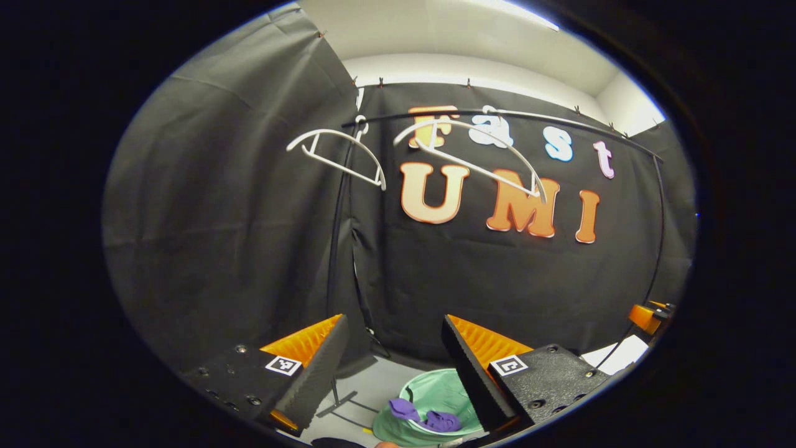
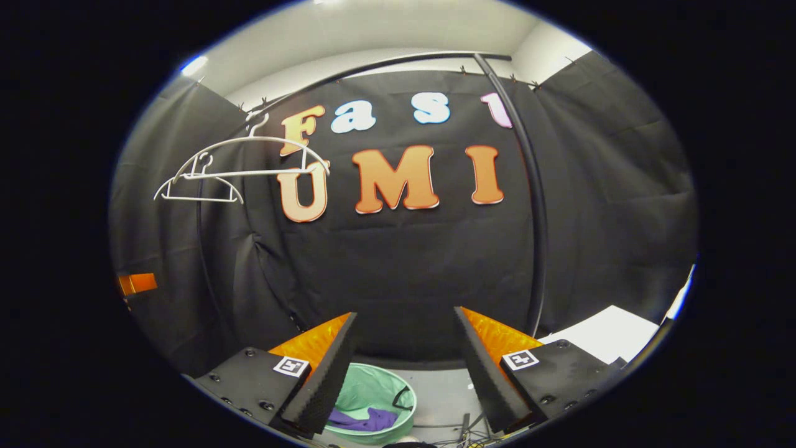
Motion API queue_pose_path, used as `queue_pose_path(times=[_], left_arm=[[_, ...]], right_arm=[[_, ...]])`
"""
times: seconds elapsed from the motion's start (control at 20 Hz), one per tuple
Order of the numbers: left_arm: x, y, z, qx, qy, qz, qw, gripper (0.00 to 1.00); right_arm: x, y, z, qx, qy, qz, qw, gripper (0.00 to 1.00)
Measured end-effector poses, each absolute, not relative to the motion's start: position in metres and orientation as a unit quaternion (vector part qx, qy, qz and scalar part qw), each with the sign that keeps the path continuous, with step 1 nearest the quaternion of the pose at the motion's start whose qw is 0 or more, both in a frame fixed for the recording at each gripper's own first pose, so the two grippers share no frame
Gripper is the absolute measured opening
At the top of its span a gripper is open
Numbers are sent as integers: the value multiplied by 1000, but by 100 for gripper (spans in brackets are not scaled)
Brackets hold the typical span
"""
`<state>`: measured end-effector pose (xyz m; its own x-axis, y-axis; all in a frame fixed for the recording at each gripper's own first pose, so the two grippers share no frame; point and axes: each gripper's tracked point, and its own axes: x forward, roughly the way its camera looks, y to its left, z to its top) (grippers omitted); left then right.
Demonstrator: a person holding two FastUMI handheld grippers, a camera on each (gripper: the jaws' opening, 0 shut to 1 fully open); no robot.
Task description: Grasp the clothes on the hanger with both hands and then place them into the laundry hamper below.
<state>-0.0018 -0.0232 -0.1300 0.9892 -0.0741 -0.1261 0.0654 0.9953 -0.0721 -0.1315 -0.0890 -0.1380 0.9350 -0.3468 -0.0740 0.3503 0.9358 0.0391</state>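
Left gripper (image 1: 395,367): fingers spread wide, nothing between them, held above the floor and aimed at the booth's back wall.

Right gripper (image 2: 404,364): fingers likewise wide apart and empty, aimed at the same wall. In the left gripper view its edge shows far off at the right margin.

Hamper (image 1: 444,389): pale green, soft-sided, round, standing on the grey floor (image 1: 364,389) below both grippers. In the left gripper view it lies between the fingers, nearer the right one; in the right gripper view (image 2: 379,389) it lies just beside the left finger, partly hidden by it.

Clothes (image 1: 426,415): purple, crumpled, lying inside the hamper against its near wall; seen also in the right gripper view (image 2: 364,422) at the hamper's bottom.

Hangers: two, white, both bare, hooked on the rail. In the left gripper view one hangs at the left (image 1: 339,155), the other to its right (image 1: 479,158), both tilted. In the right gripper view they overlap at upper left, the larger (image 2: 255,155) behind, the smaller (image 2: 199,186) in front.

Rail (image 1: 528,119): thin, dark, running across the top of the wall, with an upright post (image 2: 528,186) at its end.

Table (image 2: 606,333): white surface at lower right, beside the post.
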Motion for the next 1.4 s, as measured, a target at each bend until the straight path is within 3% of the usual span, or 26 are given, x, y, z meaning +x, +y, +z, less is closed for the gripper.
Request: queue_pose_path(times=[0.15, 0.3, 1.3, 1.4], left_arm=[[-1, -20, -103, -23, 33, -29, 999, 93], [-3, -14, -79, -29, 14, -20, 999, 92], [-2, -24, -73, -24, 17, -35, 999, 92], [1, -26, -75, -27, 19, -38, 999, 92]], right_arm=[[-135, -89, -106, 16, 11, -172, 985, 89], [-138, -86, -91, 7, -3, -170, 985, 89], [-134, -65, -100, 1, 10, -160, 987, 89], [-131, -61, -101, 2, 11, -158, 987, 100]])
